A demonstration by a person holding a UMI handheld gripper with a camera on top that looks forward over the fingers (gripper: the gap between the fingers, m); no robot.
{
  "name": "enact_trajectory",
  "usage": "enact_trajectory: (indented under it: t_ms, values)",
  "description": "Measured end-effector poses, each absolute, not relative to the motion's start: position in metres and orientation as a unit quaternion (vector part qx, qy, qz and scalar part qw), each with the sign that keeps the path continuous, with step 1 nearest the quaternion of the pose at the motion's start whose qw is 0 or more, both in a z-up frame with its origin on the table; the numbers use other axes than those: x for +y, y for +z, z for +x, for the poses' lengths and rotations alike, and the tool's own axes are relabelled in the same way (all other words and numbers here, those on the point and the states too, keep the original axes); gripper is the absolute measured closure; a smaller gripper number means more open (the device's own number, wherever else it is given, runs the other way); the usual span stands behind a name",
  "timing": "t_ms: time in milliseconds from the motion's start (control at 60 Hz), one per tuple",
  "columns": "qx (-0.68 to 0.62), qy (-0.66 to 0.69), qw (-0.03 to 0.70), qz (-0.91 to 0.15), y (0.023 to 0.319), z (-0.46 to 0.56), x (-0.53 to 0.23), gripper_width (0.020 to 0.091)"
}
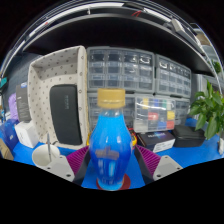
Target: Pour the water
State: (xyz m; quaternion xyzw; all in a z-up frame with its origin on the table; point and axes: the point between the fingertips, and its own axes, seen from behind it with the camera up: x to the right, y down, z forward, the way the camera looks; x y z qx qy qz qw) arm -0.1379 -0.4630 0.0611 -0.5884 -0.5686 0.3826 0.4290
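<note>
Currently clamping blue bottle (111, 145) mid-body between gripper (112, 160) pads; likely heavy with water, smooth, slightly squeezable; best held firmly at the waist.

The bottle's (111, 140) base drops out of sight below the view, so what it rests on can't be told. Whether the purple pads (78, 158) press its sides or sit just clear of it can't be made out either. Behind it, the contents of the clear drawer cabinets (135, 75) are too small to identify. The plant (211, 108) is cut off at the side.
</note>
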Motion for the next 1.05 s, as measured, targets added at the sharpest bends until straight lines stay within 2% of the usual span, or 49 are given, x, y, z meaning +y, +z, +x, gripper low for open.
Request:
enact_trajectory:
  t_ms: [233, 317, 667, 900, 1050]
  values:
    - [-0.577, 0.329, 0.403, -0.629, 0.049, -0.031, -0.471, 0.0261]
    - [-0.576, 0.320, 0.397, -0.639, 0.059, 0.007, -0.481, 0.0261]
    - [-0.561, 0.349, 0.413, -0.627, 0.180, 0.082, -0.525, 0.0257]
    - [-0.564, 0.364, 0.417, -0.613, 0.227, 0.110, -0.546, 0.0262]
    - [-0.559, 0.363, 0.429, -0.610, 0.238, 0.119, -0.542, 0.0271]
